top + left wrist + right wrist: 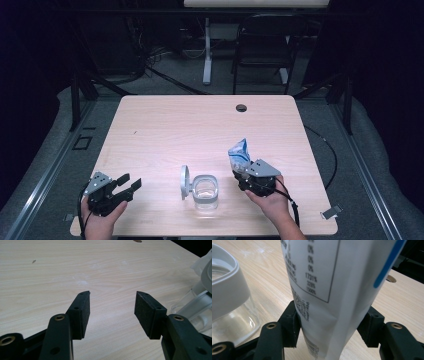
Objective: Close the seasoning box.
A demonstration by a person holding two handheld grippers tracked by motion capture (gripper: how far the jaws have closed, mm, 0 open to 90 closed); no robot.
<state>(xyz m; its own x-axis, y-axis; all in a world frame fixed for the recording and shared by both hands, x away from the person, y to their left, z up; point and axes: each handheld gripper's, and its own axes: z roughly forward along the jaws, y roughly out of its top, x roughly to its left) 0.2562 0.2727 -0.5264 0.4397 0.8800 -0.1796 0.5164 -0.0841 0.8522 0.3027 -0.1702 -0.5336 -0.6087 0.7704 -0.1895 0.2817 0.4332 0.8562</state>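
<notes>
A clear glass jar [205, 192] with a white rim stands near the table's front edge, its round lid [184, 181] swung open to its left. Just right of it my right gripper [246, 172] is shut on a white and blue pouch [240, 154] that stands upright above the jaws. In the right gripper view the pouch [329, 285] with printed text sits pinched between the pads, and the jar [229, 302] is at the left. My left gripper [129, 184] rests open at the front left with nothing between its fingers [81, 312]. The jar [197, 300] shows at the right edge there.
The light wooden table [200, 125] has a round cable hole [241, 107] near its far edge. A black chair [262, 50] and a white desk leg [207, 50] stand behind the table. A cable [330, 150] hangs off the right side.
</notes>
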